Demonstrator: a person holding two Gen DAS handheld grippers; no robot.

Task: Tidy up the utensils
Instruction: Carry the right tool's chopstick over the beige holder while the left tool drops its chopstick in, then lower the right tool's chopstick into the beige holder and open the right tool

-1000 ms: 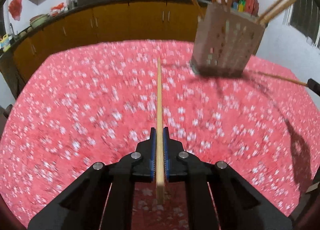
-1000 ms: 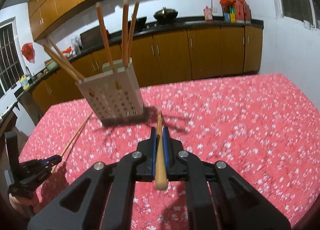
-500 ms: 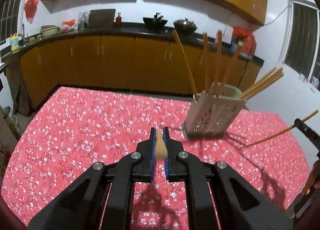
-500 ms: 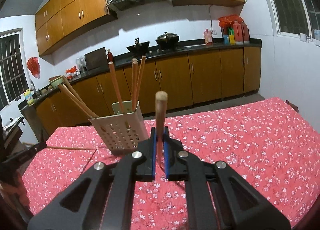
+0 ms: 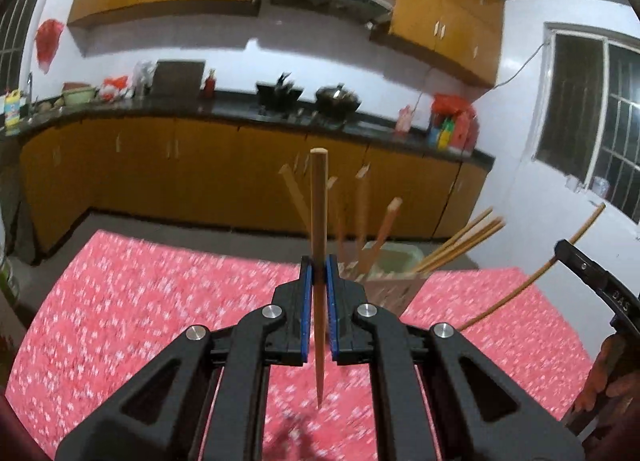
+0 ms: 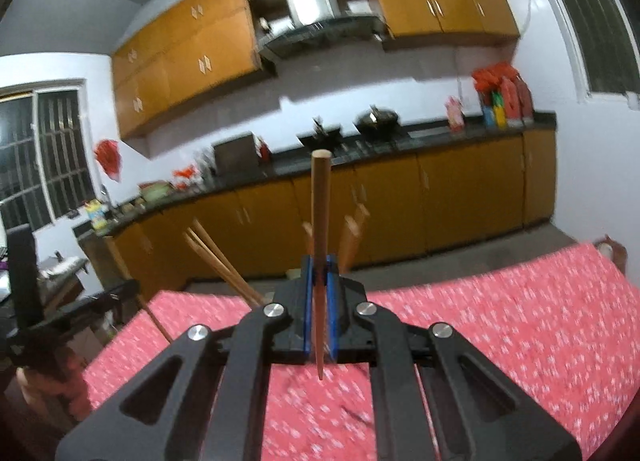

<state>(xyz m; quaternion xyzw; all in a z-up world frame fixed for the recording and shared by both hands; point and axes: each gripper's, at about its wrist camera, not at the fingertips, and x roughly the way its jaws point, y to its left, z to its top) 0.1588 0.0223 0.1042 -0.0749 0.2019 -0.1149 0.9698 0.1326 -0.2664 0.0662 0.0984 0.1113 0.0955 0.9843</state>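
My left gripper (image 5: 319,273) is shut on a wooden chopstick (image 5: 319,221) that stands nearly upright, thick end up and thin tip hanging below the jaws. Just behind it on the red flowered tablecloth (image 5: 140,301) stands a pale perforated utensil holder (image 5: 394,291) with several chopsticks leaning in it. My right gripper (image 6: 319,273) is shut on a second chopstick (image 6: 320,213), also upright. In the right wrist view only chopstick tops (image 6: 216,257) of the holder show beside the jaws. The right gripper (image 5: 592,281) and its chopstick (image 5: 532,277) appear at the right edge of the left wrist view.
Wooden kitchen cabinets (image 5: 200,177) and a dark counter with woks (image 5: 338,97) run along the far wall. The table's far edge (image 5: 180,249) meets open floor. A barred window (image 5: 596,117) is on the right. A person's hand with the left gripper (image 6: 72,309) shows in the right wrist view.
Both grippers have risen and tilted up from the tablecloth, each carrying its chopstick. The chopsticks have swung from lying forward to standing upright. The holder now sits lower in both views.
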